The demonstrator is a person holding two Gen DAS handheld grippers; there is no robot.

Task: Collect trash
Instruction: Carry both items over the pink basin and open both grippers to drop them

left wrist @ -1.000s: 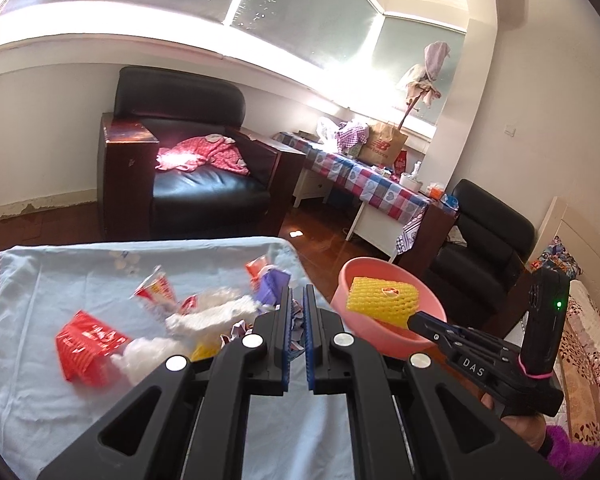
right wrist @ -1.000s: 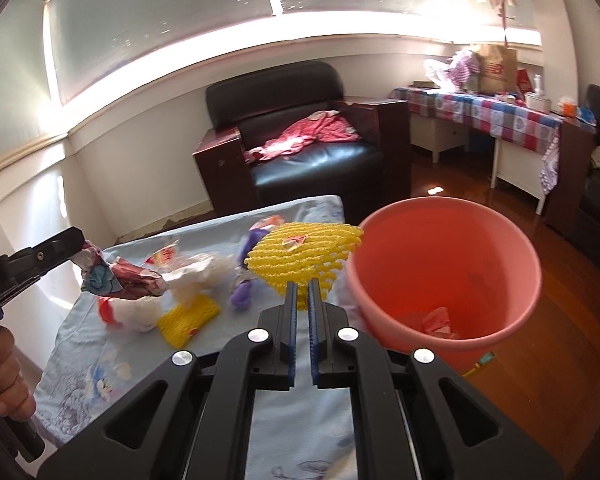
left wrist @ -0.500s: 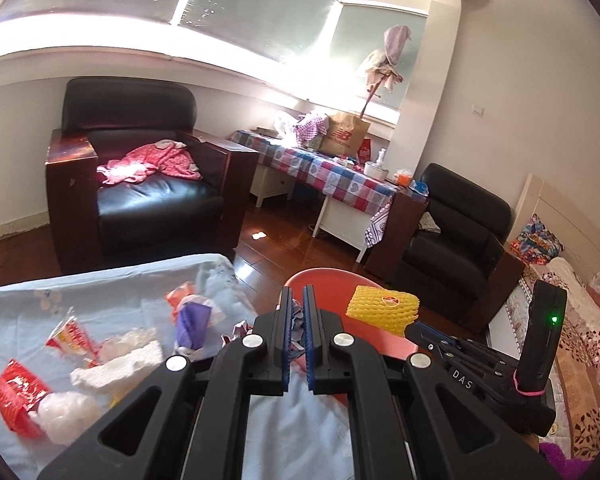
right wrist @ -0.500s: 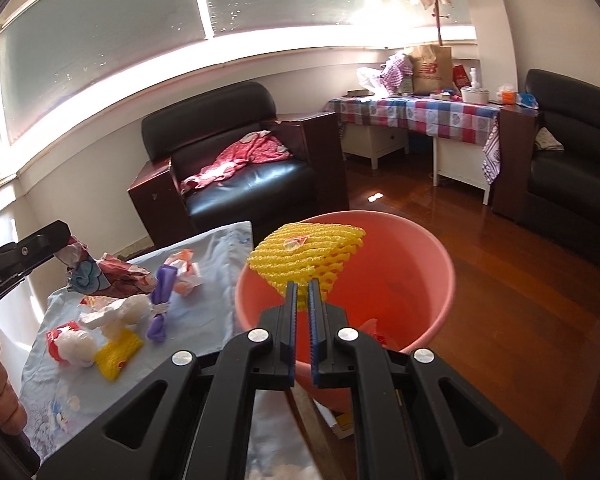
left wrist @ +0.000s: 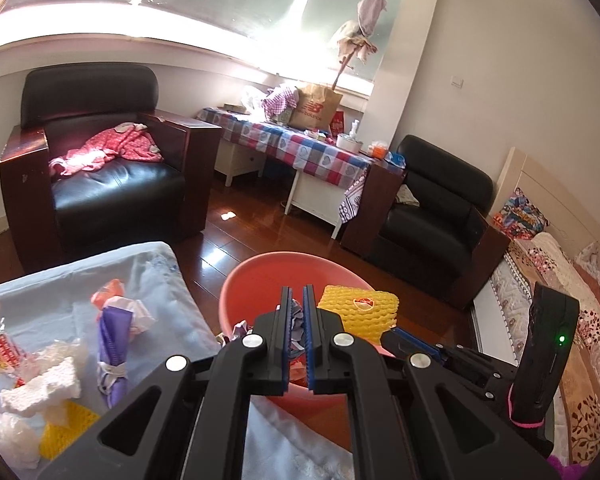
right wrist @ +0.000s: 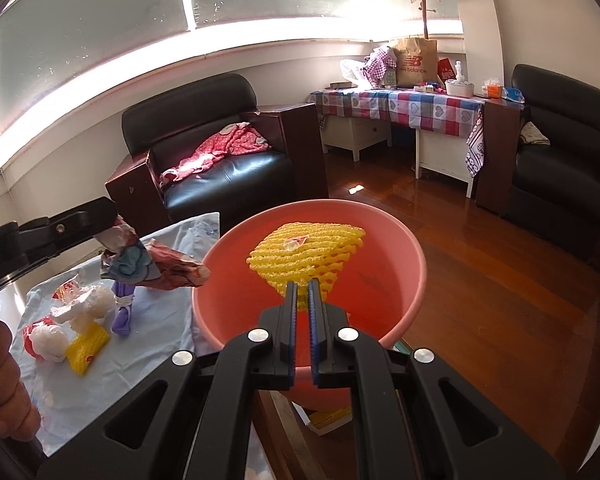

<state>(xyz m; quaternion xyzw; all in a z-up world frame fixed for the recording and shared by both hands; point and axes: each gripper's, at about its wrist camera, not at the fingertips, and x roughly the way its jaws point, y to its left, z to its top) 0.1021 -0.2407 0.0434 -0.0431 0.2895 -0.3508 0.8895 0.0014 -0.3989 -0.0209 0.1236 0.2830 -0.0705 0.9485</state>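
My right gripper [right wrist: 302, 292] is shut on a yellow foam net [right wrist: 306, 254] and holds it over the pink bucket [right wrist: 414, 276]. The net also shows in the left wrist view [left wrist: 358, 312]. My left gripper [left wrist: 297, 304] is shut on a crumpled colourful wrapper [right wrist: 148, 266], at the bucket's left rim [left wrist: 230, 284]. Loose trash lies on the pale blue cloth [right wrist: 148, 344]: a purple wrapper [left wrist: 112, 344], white foam pieces [left wrist: 44, 388], a second yellow net [right wrist: 87, 346] and red packets [left wrist: 0, 354].
A black leather armchair [left wrist: 100, 176] with a red garment stands behind the cloth-covered table. A checked-cloth table [left wrist: 296, 148] and a second black armchair [left wrist: 436, 216] stand beyond. Wooden floor [right wrist: 500, 300] lies right of the bucket. A bed [left wrist: 572, 320] is at far right.
Both grippers have moved right, from over the cloth to the pink bucket, each carrying its piece. The yellow net is now above the bucket's opening.
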